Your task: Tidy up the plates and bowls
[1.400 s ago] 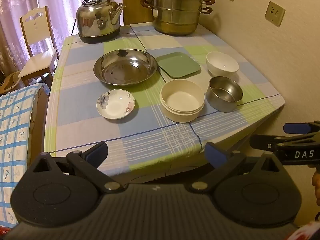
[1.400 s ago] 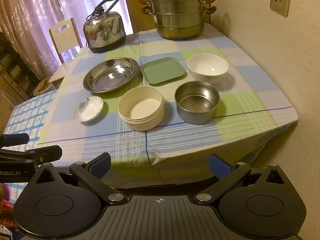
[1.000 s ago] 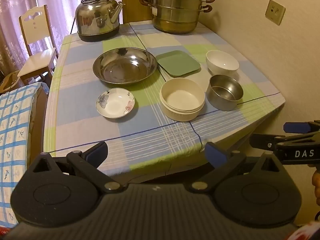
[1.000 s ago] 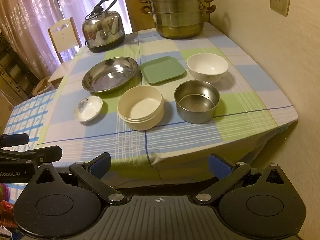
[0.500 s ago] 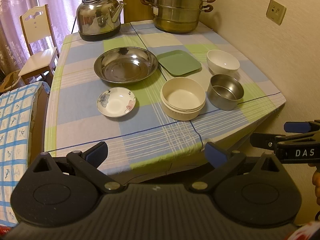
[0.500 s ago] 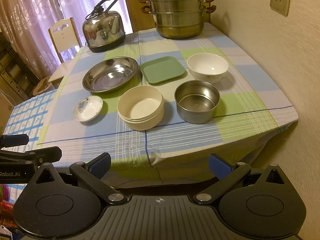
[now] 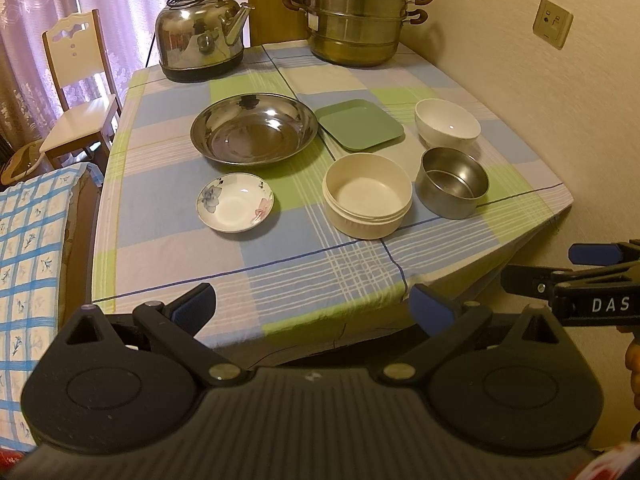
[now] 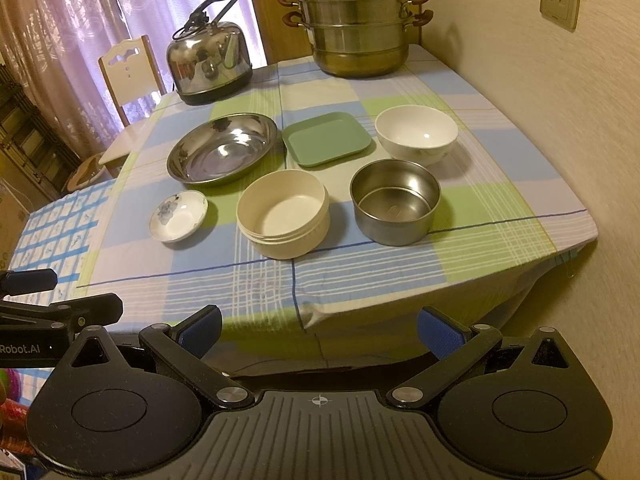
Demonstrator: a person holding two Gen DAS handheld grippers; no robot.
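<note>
While both grippers' jaws gape empty, the cream bowl [image 8: 283, 213] sits well ahead.

Home dining corner. Checked blue-green tablecloth [image 8: 460, 240] on table against beige wall; stainless steel kettle [image 8: 208, 68] upper left, stacked steel steamer pot [image 8: 356, 24] top centre. White wooden chair [image 8: 128, 68] and pink lace curtains [image 8: 60, 40] far left.
</note>
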